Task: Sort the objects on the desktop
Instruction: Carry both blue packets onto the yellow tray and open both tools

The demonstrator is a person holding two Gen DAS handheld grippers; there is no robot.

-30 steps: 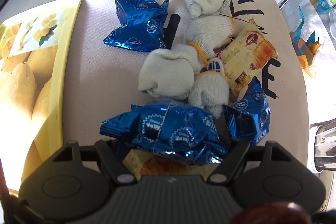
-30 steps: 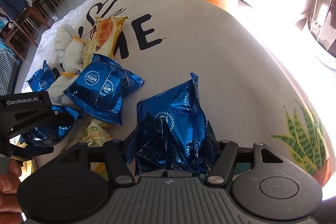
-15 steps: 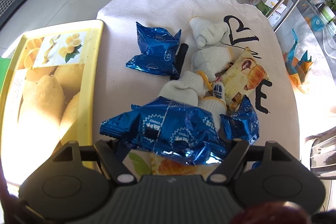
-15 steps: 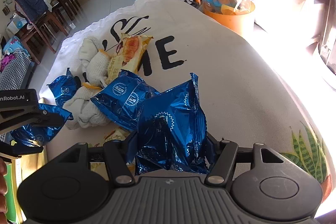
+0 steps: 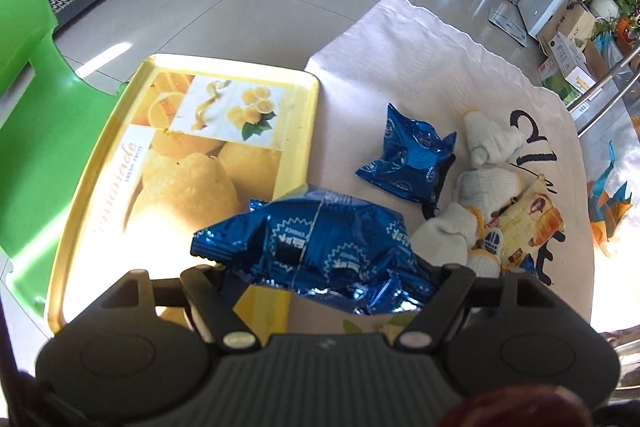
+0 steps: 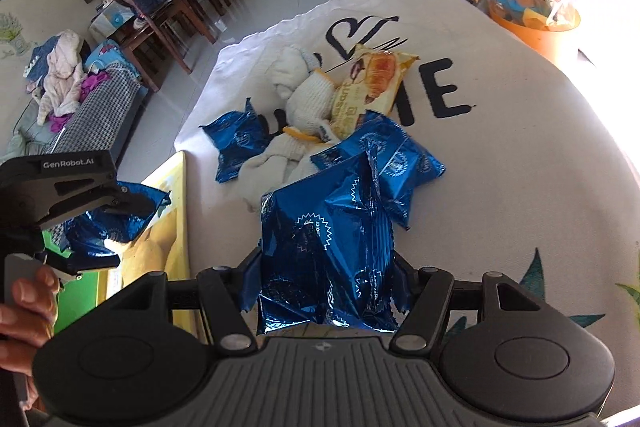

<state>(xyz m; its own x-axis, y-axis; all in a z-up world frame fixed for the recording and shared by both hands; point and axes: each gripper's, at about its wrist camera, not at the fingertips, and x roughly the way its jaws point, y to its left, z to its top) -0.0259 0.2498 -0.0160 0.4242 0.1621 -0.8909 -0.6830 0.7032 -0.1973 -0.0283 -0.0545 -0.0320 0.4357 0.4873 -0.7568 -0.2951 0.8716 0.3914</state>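
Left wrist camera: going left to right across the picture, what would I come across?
Green chair → yellow lemon-print tray → blue snack packet held in the left gripper → white knitted gloves → croissant packet.

Left gripper (image 5: 332,267) clamping a blue snack packet (image 5: 320,247) beside the yellow tray (image 5: 296,131), left of the white gloves (image 5: 480,183).

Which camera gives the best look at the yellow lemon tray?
The left wrist view: the yellow lemon tray shows almost whole, printed face and rim. The right wrist view catches only a sliver of it, beside the left gripper.
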